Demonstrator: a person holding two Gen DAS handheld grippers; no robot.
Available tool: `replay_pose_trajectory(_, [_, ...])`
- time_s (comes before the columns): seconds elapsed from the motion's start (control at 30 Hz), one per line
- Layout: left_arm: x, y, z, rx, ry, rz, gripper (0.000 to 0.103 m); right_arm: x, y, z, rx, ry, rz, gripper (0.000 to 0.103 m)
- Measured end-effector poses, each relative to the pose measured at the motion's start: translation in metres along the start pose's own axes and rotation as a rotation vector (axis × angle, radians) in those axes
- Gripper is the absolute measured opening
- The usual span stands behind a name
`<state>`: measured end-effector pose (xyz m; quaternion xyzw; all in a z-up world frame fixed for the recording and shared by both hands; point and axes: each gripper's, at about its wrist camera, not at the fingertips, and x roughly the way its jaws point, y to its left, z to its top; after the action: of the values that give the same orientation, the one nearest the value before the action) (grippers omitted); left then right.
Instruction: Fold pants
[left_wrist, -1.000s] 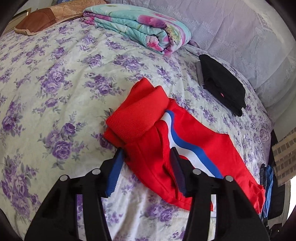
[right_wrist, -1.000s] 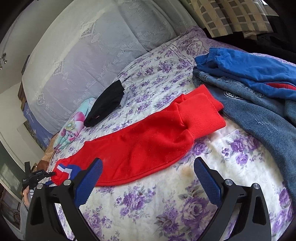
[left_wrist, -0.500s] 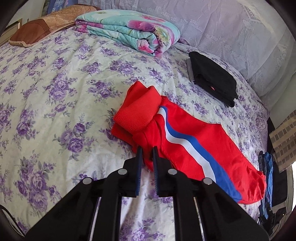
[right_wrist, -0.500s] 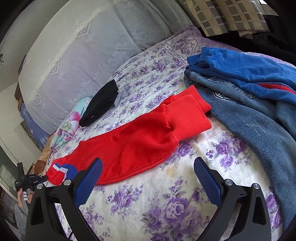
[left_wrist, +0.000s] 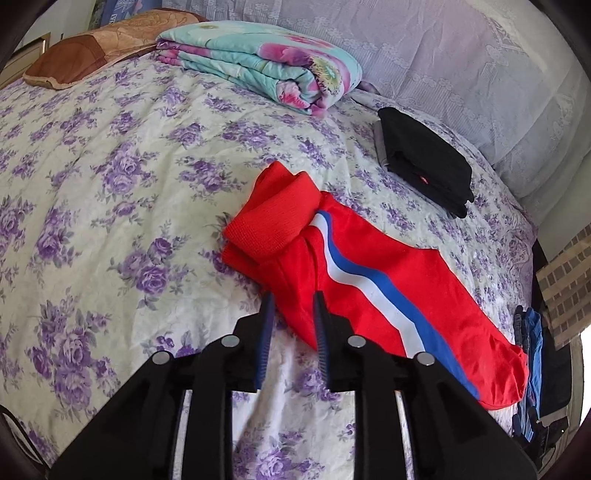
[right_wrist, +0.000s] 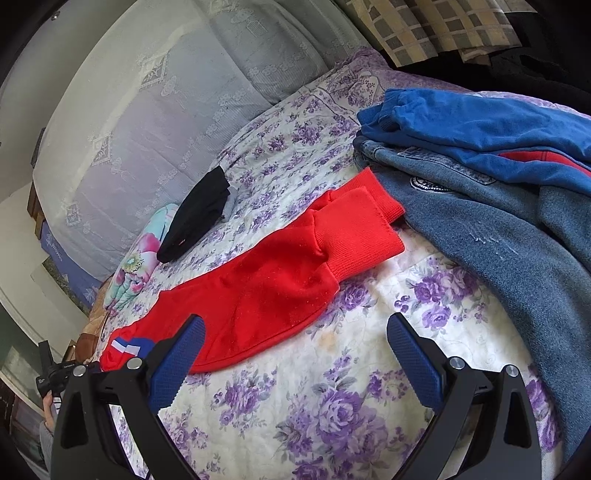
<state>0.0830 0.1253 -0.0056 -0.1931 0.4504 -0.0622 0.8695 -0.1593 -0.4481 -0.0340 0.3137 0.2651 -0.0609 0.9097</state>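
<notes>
Red pants (left_wrist: 369, 280), soft knit with ribbed cuffs and a white-and-blue stripe, lie lengthwise on the floral bed (left_wrist: 110, 184), halved along the legs (cross folds apparently remain). Left tongs (left_wrist: 293, 306) stand narrowly parted at the near edge, gripping nothing; right tongs (right_wrist: 295, 332) gape wide, empty.

Domestic bedroom. Evidence: bed (left_wrist: 110, 155) under purple-floral sheet, folded floral quilt (left_wrist: 266, 62) and brown pillow (left_wrist: 92, 48) at its far end, lace curtain (right_wrist: 155, 110) alongside, loose clothing pile (right_wrist: 498, 177).
</notes>
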Motion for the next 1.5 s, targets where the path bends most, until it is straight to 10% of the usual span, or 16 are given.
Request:
replay_pose_trajectory(0.17, [0.019, -0.001, -0.004, -0.015, 0.051, -0.011, 0.033, -0.002, 0.003, -0.002, -0.001, -0.004, 0.011, 0.099])
replay_pose_trajectory(0.27, [0.026, -0.006, -0.001, -0.023, 0.062, -0.037, 0.005, -0.002, 0.001, -0.002, 0.002, -0.002, 0.003, 0.099])
replay_pose_trajectory(0.77, [-0.018, -0.018, 0.021, -0.041, -0.031, -0.214, 0.004, -0.009, -0.01, 0.0, 0.038, 0.022, -0.013, 0.099])
replay_pose_trajectory(0.87, [-0.02, -0.02, 0.022, -0.034, -0.036, -0.218, 0.004, -0.006, -0.013, 0.005, 0.05, 0.013, -0.016, 0.089])
replay_pose_trajectory(1.2, [-0.008, -0.01, 0.013, -0.032, 0.01, -0.172, 0.004, 0.039, -0.02, 0.019, 0.145, 0.106, 0.108, 0.011])
replay_pose_trajectory(1.5, [-0.017, -0.022, 0.029, 0.003, 0.01, -0.184, 0.004, 0.019, 0.008, 0.054, 0.065, 0.052, 0.161, 0.008])
